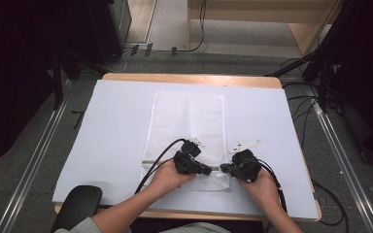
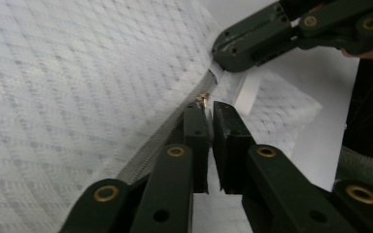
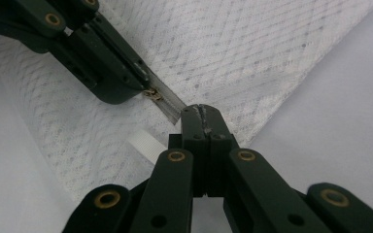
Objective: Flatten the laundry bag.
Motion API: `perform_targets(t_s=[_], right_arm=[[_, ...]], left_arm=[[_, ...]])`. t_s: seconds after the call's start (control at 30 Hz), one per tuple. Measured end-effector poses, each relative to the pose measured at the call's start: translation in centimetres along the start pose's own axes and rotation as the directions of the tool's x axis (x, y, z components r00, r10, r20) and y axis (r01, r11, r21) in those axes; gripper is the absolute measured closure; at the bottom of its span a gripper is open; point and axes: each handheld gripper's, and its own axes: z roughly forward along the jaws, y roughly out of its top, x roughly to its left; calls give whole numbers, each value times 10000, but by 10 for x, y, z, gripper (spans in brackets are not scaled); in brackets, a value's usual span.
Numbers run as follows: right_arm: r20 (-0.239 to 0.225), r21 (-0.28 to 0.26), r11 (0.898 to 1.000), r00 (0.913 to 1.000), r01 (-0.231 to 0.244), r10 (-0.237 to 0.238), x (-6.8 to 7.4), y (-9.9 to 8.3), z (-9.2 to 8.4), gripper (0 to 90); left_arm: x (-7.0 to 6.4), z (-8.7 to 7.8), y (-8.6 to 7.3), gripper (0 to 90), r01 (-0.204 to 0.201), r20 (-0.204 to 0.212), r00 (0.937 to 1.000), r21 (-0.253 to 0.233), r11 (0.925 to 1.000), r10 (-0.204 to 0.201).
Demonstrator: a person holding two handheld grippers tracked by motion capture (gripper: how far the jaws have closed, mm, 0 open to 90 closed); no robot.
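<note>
OK, zipping the mesh bag (image 1: 187,126): left gripper (image 2: 207,108) nipped on zipper pull (image 2: 203,100), right gripper (image 3: 201,110) clamped on the bag's 3 o'clock edge; next I hold tension and slide the pull

A lab: covered table (image 1: 126,97), floor rails (image 1: 34,165), loose cables (image 1: 301,104).

A white mesh bag (image 1: 187,138) lies flat mid-table, long axis 12 to 6, its zipper (image 1: 148,162) crossing near the 6 end.
</note>
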Motion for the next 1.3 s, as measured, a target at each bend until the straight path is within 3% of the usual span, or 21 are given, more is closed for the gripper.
perform_targets(t_s=[0.27, 0.47, 0.7, 0.8, 1.07, 1.3], right_arm=[[68, 42, 10000, 10000, -34, 34, 1, 0, 0, 900], [74, 66, 10000, 9999, -72, 72, 1, 0, 0, 900], [95, 63, 10000, 9999, -73, 73, 2, 0, 0, 900], [86, 40, 10000, 10000, -31, 30, 1, 0, 0, 900], [203, 60, 10000, 9998, -7, 6, 3, 0, 0, 900], [118, -12, 9999, 9999, -116, 116, 2, -1, 0, 900]], left_arm=[[5, -2, 3, 878, 372, 132, 9992, -147, 9992, -370], [7, -1, 4, 873, 339, 107, 9994, -134, 9993, -338], [8, 0, 6, 869, 530, 162, 9985, -520, 9972, -522], [8, 2, 7, 869, 507, 116, 9987, -489, 9975, -502], [11, -1, 8, 884, 935, 319, 9952, -358, 9950, -924], [8, -4, 9, 888, 769, 194, 9969, -69, 9970, -768]])
